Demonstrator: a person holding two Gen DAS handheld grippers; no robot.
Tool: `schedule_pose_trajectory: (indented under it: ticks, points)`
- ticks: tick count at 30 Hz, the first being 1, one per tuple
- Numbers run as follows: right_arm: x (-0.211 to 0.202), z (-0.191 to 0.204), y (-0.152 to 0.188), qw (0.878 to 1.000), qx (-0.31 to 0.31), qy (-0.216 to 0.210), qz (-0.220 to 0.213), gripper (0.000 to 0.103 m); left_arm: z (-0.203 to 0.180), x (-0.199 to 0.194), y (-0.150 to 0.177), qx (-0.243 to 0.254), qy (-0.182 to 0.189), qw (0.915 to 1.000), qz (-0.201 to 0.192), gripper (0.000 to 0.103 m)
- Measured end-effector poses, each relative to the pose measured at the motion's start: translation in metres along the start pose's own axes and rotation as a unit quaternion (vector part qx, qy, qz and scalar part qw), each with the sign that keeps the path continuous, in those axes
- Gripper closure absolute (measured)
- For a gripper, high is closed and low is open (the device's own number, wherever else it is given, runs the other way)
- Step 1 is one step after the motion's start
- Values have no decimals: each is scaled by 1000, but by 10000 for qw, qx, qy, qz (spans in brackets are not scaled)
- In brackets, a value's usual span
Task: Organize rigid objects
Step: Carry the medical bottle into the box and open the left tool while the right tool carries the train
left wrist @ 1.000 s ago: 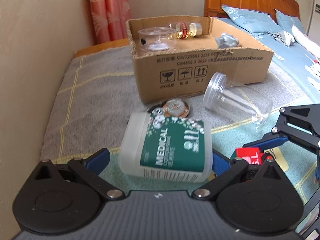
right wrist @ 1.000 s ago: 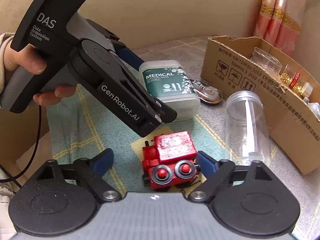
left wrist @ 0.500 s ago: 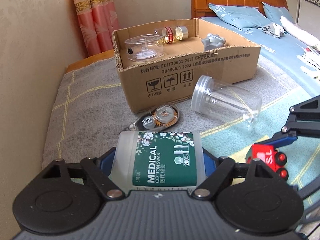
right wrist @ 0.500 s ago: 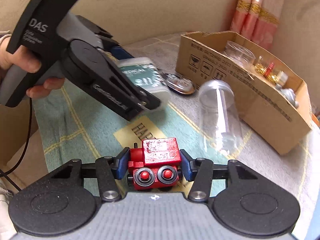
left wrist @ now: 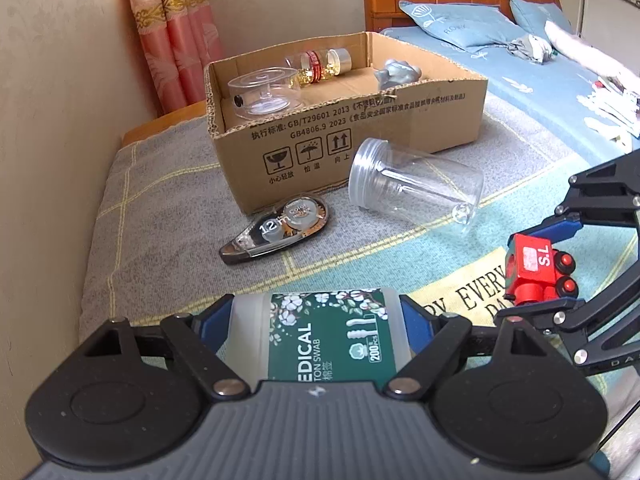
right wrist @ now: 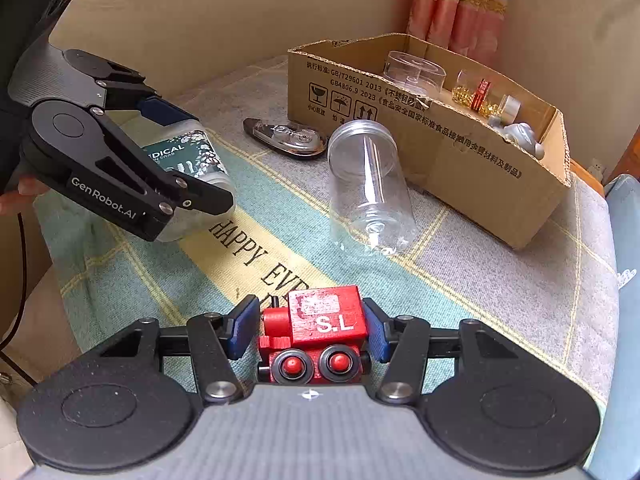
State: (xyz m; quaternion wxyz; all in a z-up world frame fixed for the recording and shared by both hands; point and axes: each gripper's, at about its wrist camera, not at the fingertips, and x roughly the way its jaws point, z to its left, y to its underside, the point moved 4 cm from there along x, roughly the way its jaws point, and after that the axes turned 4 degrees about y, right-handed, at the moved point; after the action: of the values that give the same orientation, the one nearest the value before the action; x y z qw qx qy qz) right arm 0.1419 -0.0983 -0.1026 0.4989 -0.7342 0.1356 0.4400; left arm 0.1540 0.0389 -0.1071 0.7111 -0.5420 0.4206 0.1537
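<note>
We are gripping the cotton swab tub (left wrist: pixel 320 344) in the left hand-held gripper (left wrist: pixel 320 332). The right hand-held gripper (right wrist: pixel 306 330), jaws opening slightly, is holding the red toy train (right wrist: pixel 320 332). Next, both need carrying into the cardboard box (left wrist: pixel 360 136).

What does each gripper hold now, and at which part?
Left gripper clamps the white cotton-swab tub by its sides; right gripper, jaws opening, brackets the red toy train by its flanks.

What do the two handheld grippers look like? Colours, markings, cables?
Both match: the left gripper and right gripper have black linkage arms with silver pivot pins, round black hubs, blue finger pads and grey ribbed bodies. White "GenRobot.AI" lettering marks the left linkage; a thin black cable hangs under its handle.
</note>
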Motion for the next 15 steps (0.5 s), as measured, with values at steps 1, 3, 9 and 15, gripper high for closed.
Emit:
schedule_pose_trajectory:
  ticks: [1, 3, 9, 15]
  points:
    - [0, 0, 0, 10000, -5, -10, -3, 41, 0, 1, 0, -9, 6, 10000, 28, 19]
    - [1, 0, -1, 10000, -43, -12, 5, 41, 0, 1, 2, 5, 19, 10000, 55, 19]
    - [-1, -2, 2, 9998, -199, 35, -11, 36, 0, 0, 5, 48, 31, 9999, 123, 19]
    - [-4, -6, 5, 9998, -122, -166, 39, 46, 0, -1, 5, 36, 61, 9997, 213, 20]
